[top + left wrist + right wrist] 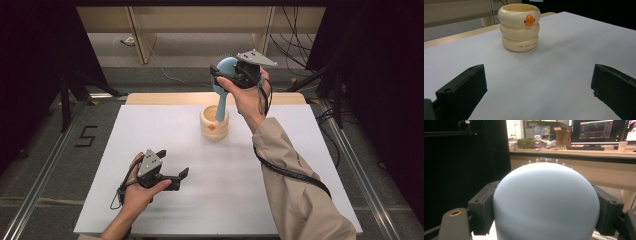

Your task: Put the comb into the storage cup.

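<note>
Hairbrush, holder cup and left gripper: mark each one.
hairbrush (226, 70), high view, back of its blue head
holder cup (519, 27), left gripper view, cream side wall
left gripper (171, 169), high view, between its open fingers

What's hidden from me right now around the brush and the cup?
- Cup inside and bottom: high view, blocked by its wall and the brush handle.
- Handle tip: high view, sunk below the cup's rim.
- Bristle face: right gripper view, turned away behind the brush's blue back; only a few tips peek over.
- Small lettering on the cup: left gripper view, too small to read fully.
</note>
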A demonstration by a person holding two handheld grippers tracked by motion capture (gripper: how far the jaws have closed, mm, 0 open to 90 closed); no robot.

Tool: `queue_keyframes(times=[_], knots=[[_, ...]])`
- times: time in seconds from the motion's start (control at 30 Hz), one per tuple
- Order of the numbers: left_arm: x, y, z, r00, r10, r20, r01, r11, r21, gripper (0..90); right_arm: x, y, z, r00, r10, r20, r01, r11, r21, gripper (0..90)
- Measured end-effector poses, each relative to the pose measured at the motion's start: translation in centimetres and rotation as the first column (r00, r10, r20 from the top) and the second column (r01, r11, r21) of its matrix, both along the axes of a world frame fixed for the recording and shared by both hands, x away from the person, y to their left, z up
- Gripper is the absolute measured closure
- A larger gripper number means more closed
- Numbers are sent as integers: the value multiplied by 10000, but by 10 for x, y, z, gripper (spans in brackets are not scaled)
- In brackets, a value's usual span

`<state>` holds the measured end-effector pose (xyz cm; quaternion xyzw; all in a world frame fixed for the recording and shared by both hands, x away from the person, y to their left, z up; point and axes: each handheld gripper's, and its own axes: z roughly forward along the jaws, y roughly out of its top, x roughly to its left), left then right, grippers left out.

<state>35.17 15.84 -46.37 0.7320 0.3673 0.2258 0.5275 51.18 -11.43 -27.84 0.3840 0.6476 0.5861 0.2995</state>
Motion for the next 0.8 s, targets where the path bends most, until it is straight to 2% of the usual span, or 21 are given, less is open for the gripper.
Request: queue_keyframes(times=[0.8], knots=[[0,14,-2,9999,120,-5,-120,9998,146,0,6,2,0,10000,-41,86,41,10000,44,210]])
